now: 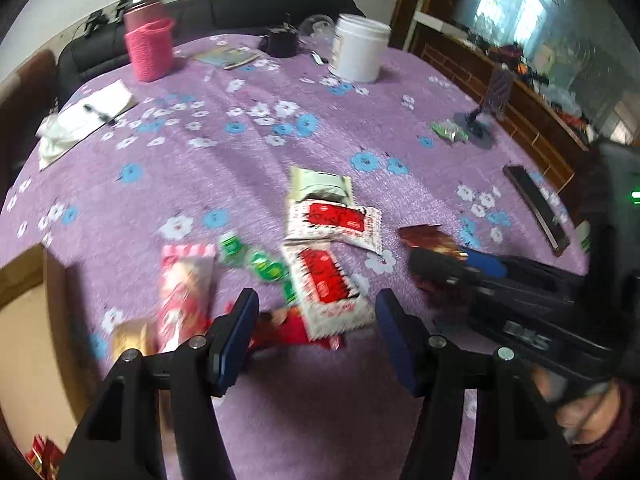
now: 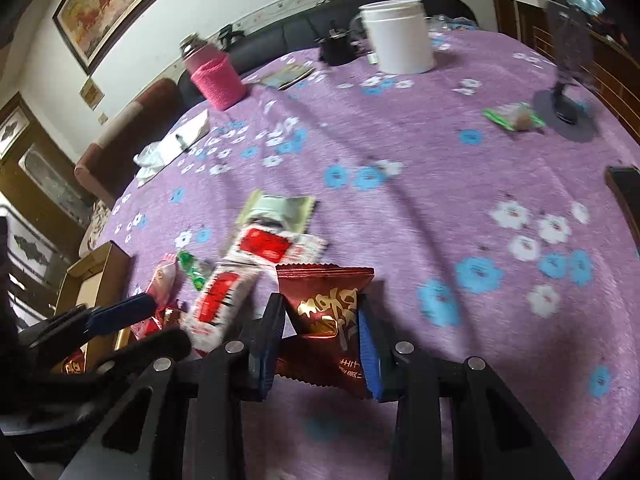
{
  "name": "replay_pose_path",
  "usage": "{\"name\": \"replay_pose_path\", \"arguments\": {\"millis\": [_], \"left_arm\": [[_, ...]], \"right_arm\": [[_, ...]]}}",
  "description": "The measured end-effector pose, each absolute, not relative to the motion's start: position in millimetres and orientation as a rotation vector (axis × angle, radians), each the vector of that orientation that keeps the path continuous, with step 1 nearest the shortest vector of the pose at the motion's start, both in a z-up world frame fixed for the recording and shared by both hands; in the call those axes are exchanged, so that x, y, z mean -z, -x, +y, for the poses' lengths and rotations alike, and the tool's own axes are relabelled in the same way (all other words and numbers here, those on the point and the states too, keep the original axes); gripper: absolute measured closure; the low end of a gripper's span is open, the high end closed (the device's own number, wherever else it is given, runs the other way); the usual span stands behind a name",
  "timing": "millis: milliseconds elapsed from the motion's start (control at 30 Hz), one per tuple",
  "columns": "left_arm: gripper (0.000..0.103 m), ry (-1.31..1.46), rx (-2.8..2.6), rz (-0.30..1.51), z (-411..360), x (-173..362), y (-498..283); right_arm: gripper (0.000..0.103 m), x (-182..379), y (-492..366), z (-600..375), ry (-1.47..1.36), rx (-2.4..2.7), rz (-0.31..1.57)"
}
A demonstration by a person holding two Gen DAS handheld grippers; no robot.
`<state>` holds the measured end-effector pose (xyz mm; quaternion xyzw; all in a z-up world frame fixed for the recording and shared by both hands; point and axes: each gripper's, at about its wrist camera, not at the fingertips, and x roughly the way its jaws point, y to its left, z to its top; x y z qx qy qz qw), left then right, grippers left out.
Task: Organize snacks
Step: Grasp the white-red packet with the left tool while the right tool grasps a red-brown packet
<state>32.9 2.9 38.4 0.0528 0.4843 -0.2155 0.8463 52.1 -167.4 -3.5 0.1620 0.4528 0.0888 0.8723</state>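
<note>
Snack packets lie in a loose heap on the purple flowered tablecloth point(image 1: 240, 160). My left gripper point(image 1: 316, 304) is open, its blue pads on either side of a white-and-red packet point(image 1: 328, 284) without touching it. A second white-and-red packet point(image 1: 336, 220), a pale green one point(image 1: 320, 184), green candies point(image 1: 264, 264) and a pink-and-white packet point(image 1: 184, 288) lie around it. My right gripper point(image 2: 322, 320) is shut on a dark red packet with gold lettering point(image 2: 328, 304), just right of the heap. That gripper's tip shows in the left wrist view as well.
A cardboard box point(image 2: 92, 280) sits at the table's left edge. Further back stand a white jar point(image 1: 358, 48), a pink-sleeved bottle point(image 1: 148, 44) and a notepad with a pen point(image 1: 92, 112). A phone point(image 1: 536, 208), a small stand point(image 1: 480, 128) and a green snack point(image 1: 448, 130) are at right.
</note>
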Motion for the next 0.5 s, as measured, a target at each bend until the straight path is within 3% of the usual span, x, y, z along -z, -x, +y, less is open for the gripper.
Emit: {"name": "replay_pose_path", "arguments": {"millis": [133,200,500], "left_arm": [[0.046,-0.190,0.444,1.019,-25,-27,-38],[0.073,-0.275,0.418,1.029,-40,-18,-40],[0.074,-0.081,0.450,0.973,-7,-50,-15]], "right_arm": [[0.066,3,-43,-186,-0.368,-0.185,0.932],[0.066,2,-40,-191,-0.370,-0.171,0.926],[0.066,-5,-22,-205,-0.418,-0.186,0.881]]}}
